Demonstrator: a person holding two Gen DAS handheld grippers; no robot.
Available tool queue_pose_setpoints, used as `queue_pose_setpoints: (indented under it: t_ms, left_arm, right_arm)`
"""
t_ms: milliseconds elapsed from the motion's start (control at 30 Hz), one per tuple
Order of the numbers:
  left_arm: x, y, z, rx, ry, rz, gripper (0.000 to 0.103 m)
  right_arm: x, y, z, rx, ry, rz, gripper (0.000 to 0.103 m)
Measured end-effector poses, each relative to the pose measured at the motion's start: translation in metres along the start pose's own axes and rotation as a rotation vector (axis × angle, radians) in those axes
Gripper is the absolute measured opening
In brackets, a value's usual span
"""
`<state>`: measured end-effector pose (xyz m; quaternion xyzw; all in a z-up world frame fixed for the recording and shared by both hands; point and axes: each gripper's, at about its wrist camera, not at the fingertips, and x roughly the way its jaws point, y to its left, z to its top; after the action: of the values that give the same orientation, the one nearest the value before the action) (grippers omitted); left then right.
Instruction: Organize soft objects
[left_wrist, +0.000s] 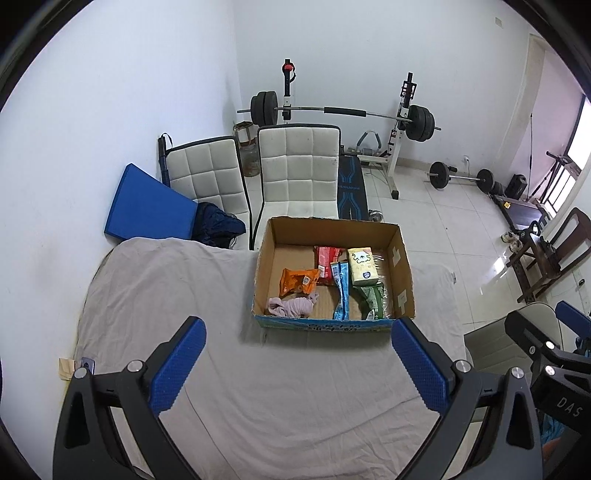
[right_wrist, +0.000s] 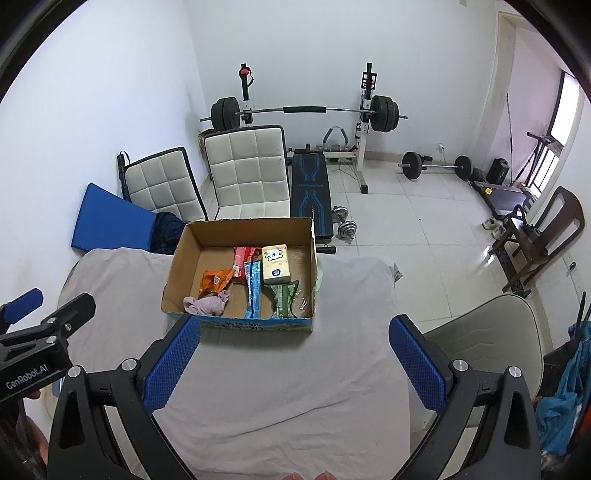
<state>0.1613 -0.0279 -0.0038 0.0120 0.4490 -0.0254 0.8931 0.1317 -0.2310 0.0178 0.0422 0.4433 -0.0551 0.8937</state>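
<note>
An open cardboard box (left_wrist: 400, 258) (right_wrist: 177, 266) stands on the grey cloth-covered table (left_wrist: 166, 295) (right_wrist: 295, 387). Inside lie a pink cloth (left_wrist: 293, 306) (right_wrist: 207, 305), an orange packet (left_wrist: 297, 281) (right_wrist: 214, 280), a red packet (left_wrist: 327, 258) (right_wrist: 242, 258), a blue packet (left_wrist: 341, 291) (right_wrist: 253, 291), a yellow tissue pack (left_wrist: 364, 266) (right_wrist: 275, 264) and a green packet (left_wrist: 373, 301) (right_wrist: 282, 299). My left gripper (left_wrist: 299, 363) is open and empty, in front of the box. My right gripper (right_wrist: 295, 363) is open and empty, also in front of it.
Two white padded chairs (left_wrist: 299, 170) (right_wrist: 247, 170) stand behind the table, with a blue mat (left_wrist: 147, 203) at the wall. A barbell rack and bench (right_wrist: 310, 184) lie beyond. A beige chair (right_wrist: 491, 332) stands at the table's right.
</note>
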Motion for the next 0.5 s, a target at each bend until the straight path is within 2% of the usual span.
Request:
queue_pose_setpoints:
  t_ms: [500]
  left_arm:
    - [-0.0016,0.0012,-0.0007,-0.003,0.003,0.003,0.103]
  right_arm:
    - [-0.0060,0.0054,0.0059,-0.037,-0.016,0.010,0.103]
